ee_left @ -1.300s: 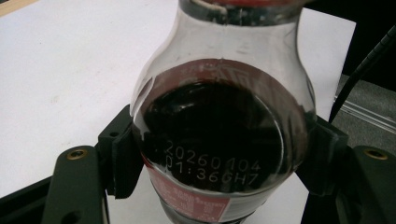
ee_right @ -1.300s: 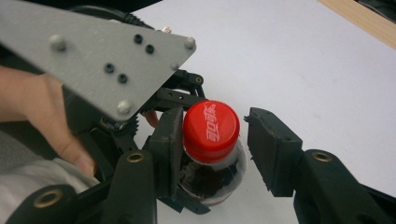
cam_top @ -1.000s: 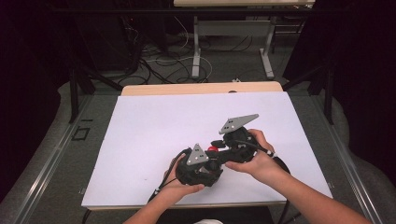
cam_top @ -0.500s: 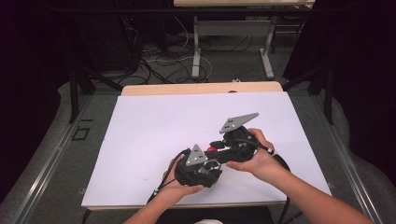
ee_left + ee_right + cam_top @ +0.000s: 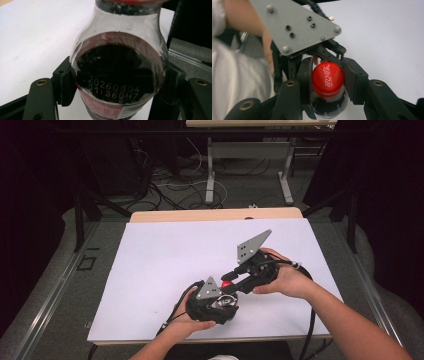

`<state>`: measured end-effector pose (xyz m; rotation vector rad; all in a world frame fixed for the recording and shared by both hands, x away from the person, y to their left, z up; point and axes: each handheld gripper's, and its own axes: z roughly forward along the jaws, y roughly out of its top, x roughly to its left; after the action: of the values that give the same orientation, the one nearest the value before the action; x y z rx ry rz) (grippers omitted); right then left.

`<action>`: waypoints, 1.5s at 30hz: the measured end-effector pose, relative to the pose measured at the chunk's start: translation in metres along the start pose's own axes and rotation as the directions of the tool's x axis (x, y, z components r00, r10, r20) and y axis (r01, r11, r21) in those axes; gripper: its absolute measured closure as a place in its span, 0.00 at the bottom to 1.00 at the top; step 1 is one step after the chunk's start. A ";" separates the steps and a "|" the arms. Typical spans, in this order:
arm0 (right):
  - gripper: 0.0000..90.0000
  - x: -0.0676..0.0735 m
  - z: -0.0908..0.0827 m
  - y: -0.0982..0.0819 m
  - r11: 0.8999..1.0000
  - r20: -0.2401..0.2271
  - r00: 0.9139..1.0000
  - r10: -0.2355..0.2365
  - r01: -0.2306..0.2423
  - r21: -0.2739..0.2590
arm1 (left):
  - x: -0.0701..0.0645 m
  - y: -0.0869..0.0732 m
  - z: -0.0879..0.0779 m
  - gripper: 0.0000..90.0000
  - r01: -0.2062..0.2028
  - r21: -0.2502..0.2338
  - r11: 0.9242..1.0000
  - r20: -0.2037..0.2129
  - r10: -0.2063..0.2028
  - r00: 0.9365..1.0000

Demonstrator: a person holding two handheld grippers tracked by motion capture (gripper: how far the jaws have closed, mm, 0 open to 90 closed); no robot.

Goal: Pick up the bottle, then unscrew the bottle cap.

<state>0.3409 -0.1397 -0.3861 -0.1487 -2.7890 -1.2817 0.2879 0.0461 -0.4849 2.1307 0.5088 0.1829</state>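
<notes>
Since a moment ago our right gripper (image 5: 231,281) has edged sideways, jaws clamped on the red cap (image 5: 327,78) while our left gripper (image 5: 226,301) clamps the cola bottle (image 5: 117,72) above the tabletop (image 5: 160,265); twisting could slip the glossy body.

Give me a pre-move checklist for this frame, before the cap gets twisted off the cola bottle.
1. Left gripper clamped on the bottle body: ok, pads press both sides.
2. Right gripper closed on the red cap: ok, a pad on each side.
3. Cap on the neck: ok, seated; seal ring cannot tell.
4. Bottle holds dark liquid, so spill risk: cannot tell the fill level.
5. White table sheet bare around the hands: ok.
6. Cables away from the cap: ok in the high view.
</notes>
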 end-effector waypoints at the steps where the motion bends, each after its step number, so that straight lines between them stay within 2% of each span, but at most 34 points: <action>1: 0.69 -0.001 0.000 0.000 1.000 -0.025 0.999 -0.021 0.021 0.008 | -0.001 0.000 0.000 0.33 -0.009 -0.002 1.000 0.006 0.009 1.000; 2: 0.69 -0.002 0.000 0.001 0.998 -0.055 0.997 -0.054 0.055 0.010 | -0.002 -0.001 0.000 0.33 -0.010 -0.005 1.000 0.008 0.010 1.000; 4: 0.68 -0.004 0.000 0.001 0.996 -0.081 0.993 -0.088 0.090 0.012 | -0.002 -0.001 -0.001 0.33 -0.028 0.002 1.000 0.005 0.028 1.000; 5: 0.68 -0.004 0.000 0.001 0.993 -0.096 0.989 -0.112 0.114 0.014 | -0.002 -0.001 -0.001 0.33 -0.025 0.002 1.000 0.003 0.025 1.000; 6: 0.68 -0.005 0.000 0.001 0.994 -0.093 0.990 -0.104 0.106 0.019 | -0.001 -0.001 -0.001 0.33 -0.018 -0.003 1.000 0.002 0.018 1.000; 7: 0.68 -0.004 0.000 0.001 0.997 -0.071 0.995 -0.075 0.076 0.014 | -0.001 -0.001 -0.001 0.33 -0.018 -0.003 1.000 0.002 0.018 1.000; 9: 0.62 0.000 -0.001 0.002 0.998 -0.041 0.997 -0.061 0.061 0.005 | 0.001 0.000 -0.002 0.33 -0.010 -0.011 1.000 -0.019 0.010 1.000; 10: 0.57 0.002 -0.001 0.003 0.999 -0.002 0.999 -0.041 0.041 -0.010 | 0.000 0.000 -0.002 0.33 0.018 -0.021 1.000 -0.017 -0.018 1.000; 11: 0.55 0.004 -0.002 0.004 1.000 0.035 0.999 -0.020 0.021 -0.009 | 0.003 0.001 -0.004 0.33 0.003 -0.015 1.000 -0.029 -0.004 1.000; 13: 0.52 0.010 -0.004 0.005 0.999 0.115 0.993 0.018 -0.014 -0.034 | 0.003 0.001 -0.004 0.33 0.010 -0.020 1.000 -0.039 -0.011 0.999; 15: 0.50 0.016 -0.006 0.005 0.997 0.158 0.986 0.060 -0.052 -0.058 | 0.005 0.001 -0.004 0.33 0.024 -0.020 1.000 -0.059 -0.025 0.998; 16: 0.50 0.019 -0.006 0.005 0.994 0.190 0.978 0.093 -0.079 -0.079 | 0.005 0.001 -0.004 0.33 0.024 -0.020 1.000 -0.059 -0.025 0.998; 17: 0.50 0.022 -0.007 0.005 0.990 0.224 0.966 0.127 -0.109 -0.093 | 0.006 0.001 -0.003 0.33 0.034 -0.033 0.999 -0.083 -0.036 0.996; 18: 0.51 0.025 -0.006 0.005 0.985 0.255 0.954 0.160 -0.136 -0.111 | 0.006 0.001 -0.004 0.33 0.043 -0.020 0.999 -0.072 -0.044 0.996; 19: 0.52 0.028 -0.006 0.005 0.979 0.281 0.941 0.189 -0.159 -0.125 | 0.006 0.001 -0.002 0.33 0.052 -0.034 0.998 -0.089 -0.055 0.995; 20: 0.52 0.028 -0.006 0.005 0.979 0.281 0.941 0.189 -0.159 -0.125 | 0.006 0.001 -0.002 0.33 0.052 -0.034 0.998 -0.089 -0.055 0.995; 21: 0.54 0.034 -0.005 0.005 0.963 0.325 0.909 0.261 -0.221 -0.157 | 0.006 0.001 -0.003 0.33 0.069 -0.022 0.997 -0.081 -0.070 0.994; 22: 0.55 0.036 -0.005 0.005 0.958 0.344 0.897 0.279 -0.236 -0.163 | 0.006 0.002 -0.001 0.33 0.066 -0.037 0.997 -0.096 -0.069 0.993; 23: 0.55 0.036 -0.005 0.005 0.958 0.344 0.897 0.279 -0.236 -0.163 | 0.006 0.002 -0.001 0.33 0.066 -0.037 0.997 -0.096 -0.069 0.993; 24: 0.55 0.039 -0.004 0.006 0.955 0.358 0.887 0.290 -0.245 -0.167 | 0.006 0.002 -0.001 0.33 0.069 -0.036 0.997 -0.100 -0.073 0.992; 25: 0.57 0.041 -0.002 0.006 0.949 0.378 0.872 0.311 -0.266 -0.168 | 0.006 0.002 -0.001 0.33 0.070 -0.035 0.997 -0.105 -0.073 0.992; 27: 0.58 0.041 0.000 0.005 0.949 0.374 0.873 0.312 -0.267 -0.168 | 0.006 0.003 -0.001 0.33 0.064 -0.031 0.997 -0.113 -0.067 0.991; 28: 0.61 0.041 0.003 0.005 0.945 0.381 0.865 0.326 -0.285 -0.161 | 0.006 0.003 -0.002 0.33 0.056 -0.018 0.998 -0.118 -0.058 0.991; 29: 0.65 0.042 0.004 0.005 0.942 0.382 0.861 0.335 -0.293 -0.167 | 0.005 0.003 -0.001 0.33 0.062 -0.027 0.998 -0.116 -0.065 0.991; 30: 0.67 0.042 0.005 0.005 0.943 0.388 0.859 0.333 -0.297 -0.152 | 0.005 0.003 -0.002 0.33 0.063 -0.027 0.998 -0.118 -0.065 0.991; 32: 0.67 0.042 0.007 0.005 0.941 0.392 0.855 0.339 -0.300 -0.159 | 0.006 0.003 -0.002 0.33 0.066 -0.023 0.998 -0.118 -0.068 0.991; 35: 0.67 0.041 0.007 0.004 0.939 0.390 0.855 0.343 -0.304 -0.158 | 0.006 0.003 -0.002 0.33 0.068 -0.021 0.997 -0.121 -0.070 0.990; 37: 0.68 0.038 0.006 0.004 0.952 0.372 0.876 0.306 -0.276 -0.132 | 0.005 0.002 -0.001 0.33 0.070 -0.019 0.997 -0.121 -0.071 0.990; 38: 0.68 0.036 0.005 0.004 0.962 0.350 0.896 0.273 -0.252 -0.105 | 0.005 0.001 -0.002 0.33 0.069 -0.019 0.997 -0.115 -0.071 0.991; 39: 0.68 0.033 0.005 0.004 0.966 0.340 0.905 0.257 -0.235 -0.103 | 0.006 0.001 -0.002 0.33 0.061 -0.018 0.998 -0.113 -0.062 0.992; 40: 0.68 0.030 0.004 0.004 0.972 0.315 0.919 0.235 -0.220 -0.084 | 0.006 0.002 -0.004 0.33 0.053 -0.007 0.999 -0.101 -0.054 0.993; 41: 0.68 0.027 0.002 0.005 0.983 0.278 0.943 0.181 -0.171 -0.058 | 0.006 0.001 -0.003 0.33 0.052 -0.026 0.998 -0.102 -0.055 0.993; 42: 0.68 0.024 0.001 0.005 0.988 0.250 0.955 0.156 -0.146 -0.057 | 0.005 0.001 -0.004 0.33 0.053 -0.014 0.999 -0.085 -0.054 0.995; 45: 0.68 0.017 -0.003 0.007 0.998 0.150 0.987 0.057 -0.057 -0.002 | 0.003 0.000 -0.004 0.33 0.037 -0.024 0.999 -0.080 -0.039 0.996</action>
<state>0.3250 -0.1366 -0.3773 -0.3366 -2.8867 -1.3055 0.2890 0.0503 -0.4825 2.0968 0.5912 0.2527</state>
